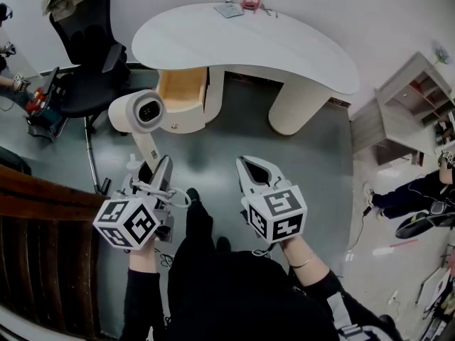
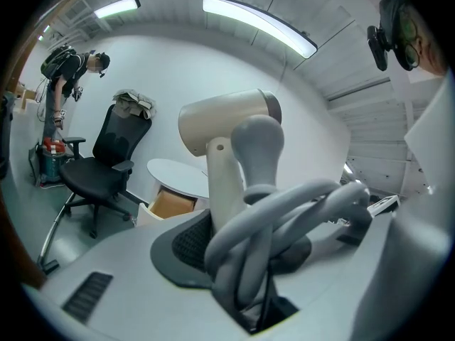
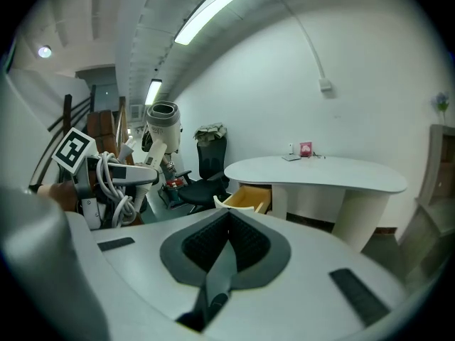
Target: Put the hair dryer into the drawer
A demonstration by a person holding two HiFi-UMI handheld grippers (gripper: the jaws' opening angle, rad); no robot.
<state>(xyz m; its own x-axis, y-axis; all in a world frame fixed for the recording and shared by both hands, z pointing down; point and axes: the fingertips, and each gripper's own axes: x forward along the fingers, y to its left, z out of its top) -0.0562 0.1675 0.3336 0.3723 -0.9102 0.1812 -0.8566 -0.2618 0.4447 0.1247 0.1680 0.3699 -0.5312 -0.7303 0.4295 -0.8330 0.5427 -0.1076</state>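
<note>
Dryer (image 1: 136,112) is clamped in the left gripper (image 1: 158,168), short of the open drawer (image 1: 181,91), not inside; right gripper (image 1: 246,166) is closed, empty.

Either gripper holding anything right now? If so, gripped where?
The left gripper holds the hair dryer by its handle, with its coiled cord alongside. The right gripper is shut and empty.

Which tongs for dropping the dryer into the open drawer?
Left: the left tongs grip the cream hair dryer by its handle, open wooden drawer ahead; the right tongs are empty.
</note>
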